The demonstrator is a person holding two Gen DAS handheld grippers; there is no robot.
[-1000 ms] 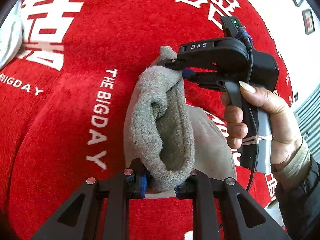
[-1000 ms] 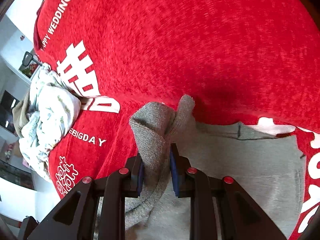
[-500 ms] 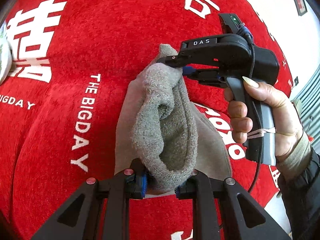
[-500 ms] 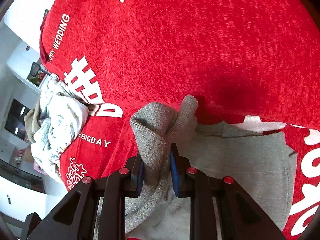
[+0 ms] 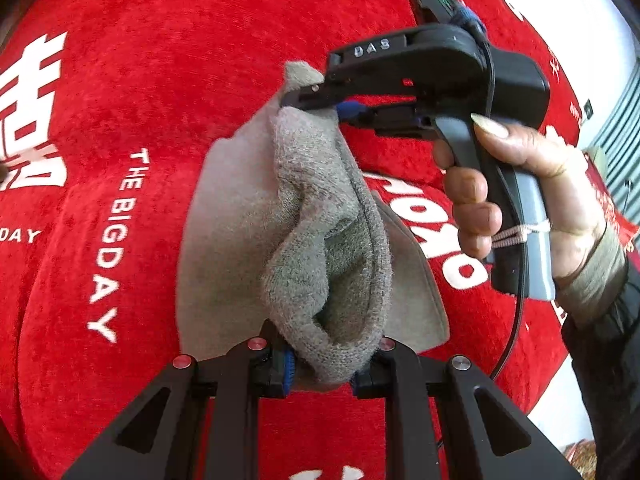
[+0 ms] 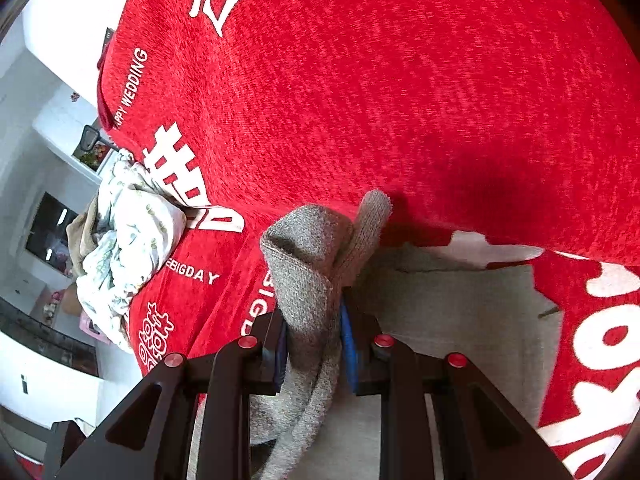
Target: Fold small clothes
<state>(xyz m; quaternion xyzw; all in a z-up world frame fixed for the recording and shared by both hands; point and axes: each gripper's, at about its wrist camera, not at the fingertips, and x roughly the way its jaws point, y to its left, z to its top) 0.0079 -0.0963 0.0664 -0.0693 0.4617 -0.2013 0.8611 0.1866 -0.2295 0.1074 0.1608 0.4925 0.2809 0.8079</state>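
left gripper [image 5: 322, 364]: angled downward, jaws clamped on grey cloth [image 5: 320, 240] | right gripper [image 6: 314, 344]: angled downward, jaws clamped on same cloth | right hand [image 5: 520, 200]: fingers wrapped round the gripper's handle

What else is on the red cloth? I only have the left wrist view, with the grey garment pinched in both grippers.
Observer: A crumpled white patterned garment lies at the red cloth's far left edge.
Operator: How does the right gripper's hold look from its own camera?
Observer: The right gripper is shut on a folded corner of the grey garment, which sticks up past its fingers.
Operator: Any text I can't see?
Observer: "WEDDING" is printed near that edge.
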